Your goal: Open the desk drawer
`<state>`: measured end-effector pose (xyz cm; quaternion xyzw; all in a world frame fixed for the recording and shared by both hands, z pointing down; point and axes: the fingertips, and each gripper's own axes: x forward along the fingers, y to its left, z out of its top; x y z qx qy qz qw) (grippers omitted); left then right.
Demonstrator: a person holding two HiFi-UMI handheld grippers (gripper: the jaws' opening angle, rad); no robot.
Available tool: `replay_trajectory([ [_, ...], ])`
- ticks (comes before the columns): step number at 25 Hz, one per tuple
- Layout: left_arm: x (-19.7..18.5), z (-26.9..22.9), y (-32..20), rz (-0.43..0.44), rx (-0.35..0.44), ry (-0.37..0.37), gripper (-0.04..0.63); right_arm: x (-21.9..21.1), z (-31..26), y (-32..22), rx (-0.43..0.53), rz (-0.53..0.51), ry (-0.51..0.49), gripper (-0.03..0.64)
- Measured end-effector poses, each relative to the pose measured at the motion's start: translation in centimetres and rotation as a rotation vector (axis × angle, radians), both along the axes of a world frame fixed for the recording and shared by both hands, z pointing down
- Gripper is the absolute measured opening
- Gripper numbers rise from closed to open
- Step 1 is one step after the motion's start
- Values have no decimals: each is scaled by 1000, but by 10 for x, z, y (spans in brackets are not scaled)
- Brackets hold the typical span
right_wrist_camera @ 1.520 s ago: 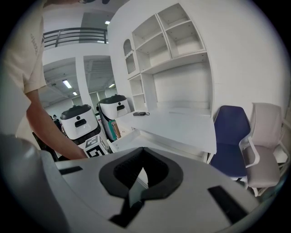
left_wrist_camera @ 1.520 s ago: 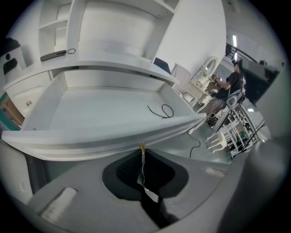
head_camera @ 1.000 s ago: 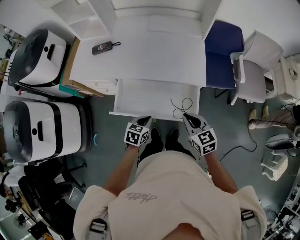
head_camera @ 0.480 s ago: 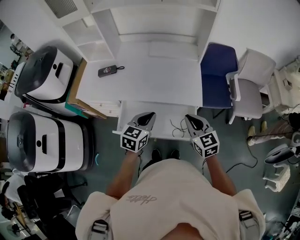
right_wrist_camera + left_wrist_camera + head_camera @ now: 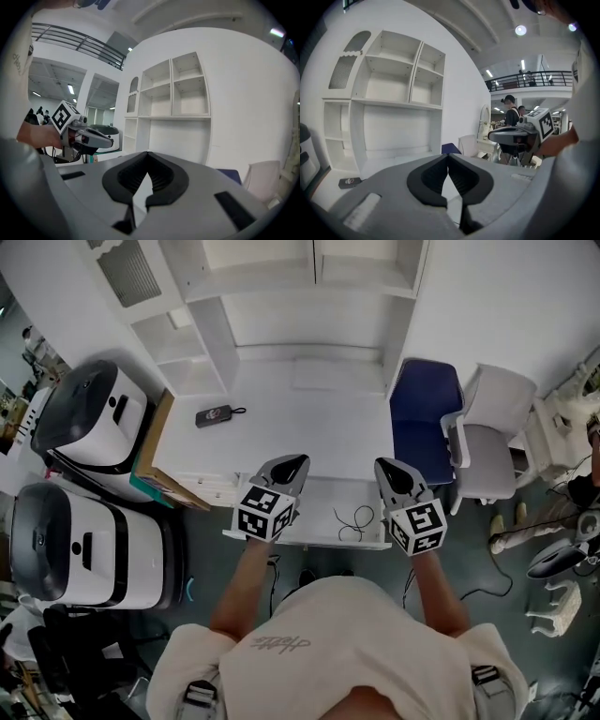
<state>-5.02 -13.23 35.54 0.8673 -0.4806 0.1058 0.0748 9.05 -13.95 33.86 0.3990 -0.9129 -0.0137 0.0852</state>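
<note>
**Item:** white shallow desk drawer [image 5: 314, 541], standing pulled out at the 6 o'clock edge of the white desk surface [image 5: 300, 409], below both grippers.

**Handling (judged):** it is looking like a light, rigid panel box on slides, smooth-faced and likely slippery to pinch. No handle is showing. The front lip near its middle is looking like the best hold, so the box is not racking sideways.

**Contents:** a thin black looped cable [image 5: 354, 519] is lying loose toward the drawer's 3 o'clock end. Nothing else is showing inside.

**Left gripper** [image 5: 296, 463]: it is hanging above the drawer's 9 o'clock end, jaws meeting at the tips and gripping nothing.

**Right gripper** [image 5: 385, 466]: it is hanging above the 3 o'clock end, jaws likewise pressed together and carrying nothing.

**Also listed:**
- A white open shelf unit [image 5: 309, 277] is standing at 12 o'clock, with nothing showing in its compartments.
- A small black remote-like device [image 5: 214, 415] is lying on the surface at 10 o'clock, well apart from the drawer.
</note>
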Motion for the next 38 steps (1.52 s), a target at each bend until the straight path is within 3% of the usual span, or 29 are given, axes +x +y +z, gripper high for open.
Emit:
replay_trajectory([
  [8, -11, -61, -17, -15, 128, -10, 17, 4, -46, -13, 54, 17, -60, 2],
  [14, -20, -94, -9, -51, 207, 30, 17, -2, -71, -5, 86, -25, -121, 2],
  [19, -28, -107, -3, -78, 252, 39, 17, -6, -78, 0, 99, -21, -84, 0],
  [38, -23, -78, 18, -96, 187, 44, 17, -1, -67, 16, 62, -29, -64, 1],
])
